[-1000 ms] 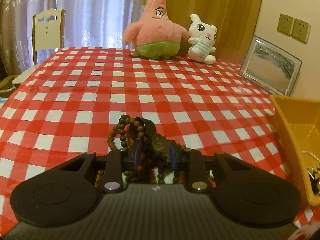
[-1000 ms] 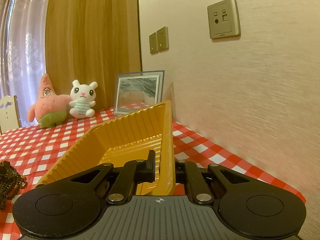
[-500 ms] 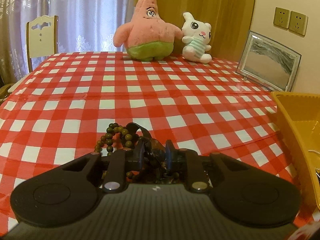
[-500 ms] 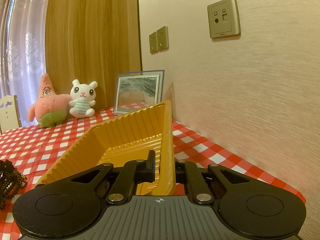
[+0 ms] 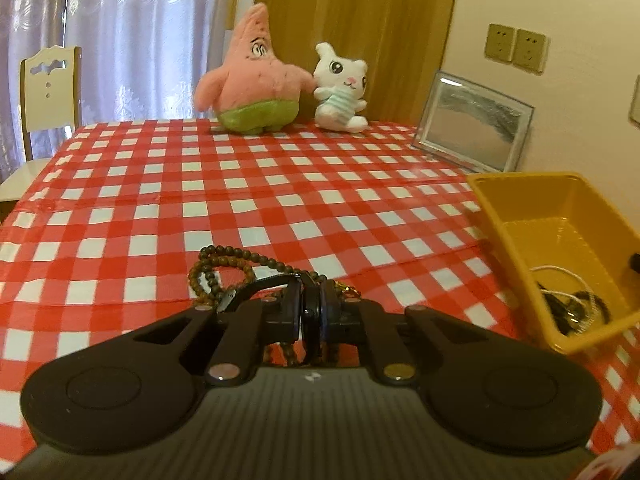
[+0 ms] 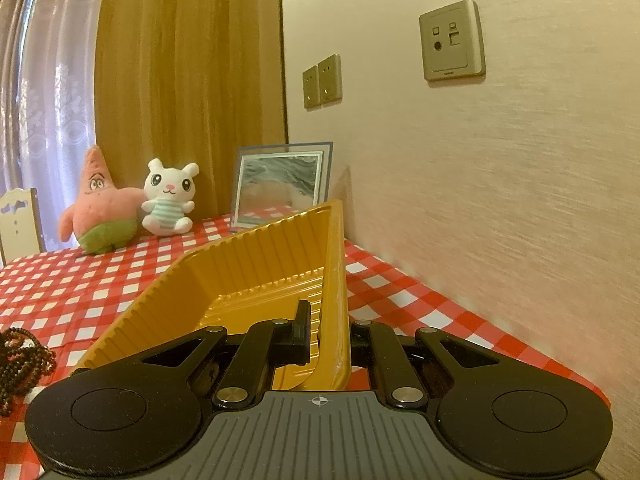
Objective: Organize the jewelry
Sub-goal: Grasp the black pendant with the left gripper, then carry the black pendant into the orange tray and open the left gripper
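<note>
Left gripper (image 5: 311, 312) clamped on dark brown wooden bead strand (image 5: 224, 270) above red-white checked counter (image 5: 160, 208). Right gripper (image 6: 330, 326) pinches yellow ribbed plastic tray's (image 6: 256, 276) wall at counter's right edge.

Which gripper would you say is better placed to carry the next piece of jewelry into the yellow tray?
Left. The left gripper is already shut on a dark strap item atop the bead necklace, while the right gripper clamps the yellow tray wall.

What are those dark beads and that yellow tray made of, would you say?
Beads: likely wood, small round brown balls with a dull sheen; could be stained seed or resin. Tray: thin molded plastic, glossy, with ribbed walls and a rim that catches the light.
</note>
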A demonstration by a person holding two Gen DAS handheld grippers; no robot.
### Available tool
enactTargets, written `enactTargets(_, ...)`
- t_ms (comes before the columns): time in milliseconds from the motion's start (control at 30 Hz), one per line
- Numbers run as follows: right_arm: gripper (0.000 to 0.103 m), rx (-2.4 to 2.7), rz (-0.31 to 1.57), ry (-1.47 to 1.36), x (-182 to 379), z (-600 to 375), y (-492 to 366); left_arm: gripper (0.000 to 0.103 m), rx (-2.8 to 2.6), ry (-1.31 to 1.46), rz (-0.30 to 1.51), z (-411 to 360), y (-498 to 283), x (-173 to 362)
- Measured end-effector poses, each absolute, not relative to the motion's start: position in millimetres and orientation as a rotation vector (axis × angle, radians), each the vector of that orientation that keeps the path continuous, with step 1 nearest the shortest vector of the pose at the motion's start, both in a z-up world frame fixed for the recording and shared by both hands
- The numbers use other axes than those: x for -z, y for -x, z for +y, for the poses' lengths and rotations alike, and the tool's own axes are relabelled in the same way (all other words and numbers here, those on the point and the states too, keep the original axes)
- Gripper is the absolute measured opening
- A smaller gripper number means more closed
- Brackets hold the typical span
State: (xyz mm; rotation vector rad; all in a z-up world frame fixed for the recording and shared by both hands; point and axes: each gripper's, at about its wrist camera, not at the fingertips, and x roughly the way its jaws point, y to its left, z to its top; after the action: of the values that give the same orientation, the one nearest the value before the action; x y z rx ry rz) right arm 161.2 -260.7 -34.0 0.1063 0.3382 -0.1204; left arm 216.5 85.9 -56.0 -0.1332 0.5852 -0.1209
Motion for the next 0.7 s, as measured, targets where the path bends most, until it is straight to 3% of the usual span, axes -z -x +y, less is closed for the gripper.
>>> enactTargets(300, 0.009, 0.113, 0.328, -0.079, 32, -256, -158, 0.008, 0.208, 0.172, 0.547, 72, -191, 26)
enactTargets(700, 0.009, 0.099, 0.321, -0.063, 29, -252, -157, 0.008, 0.526, 0.228, 0.549, -26, -222, 8)
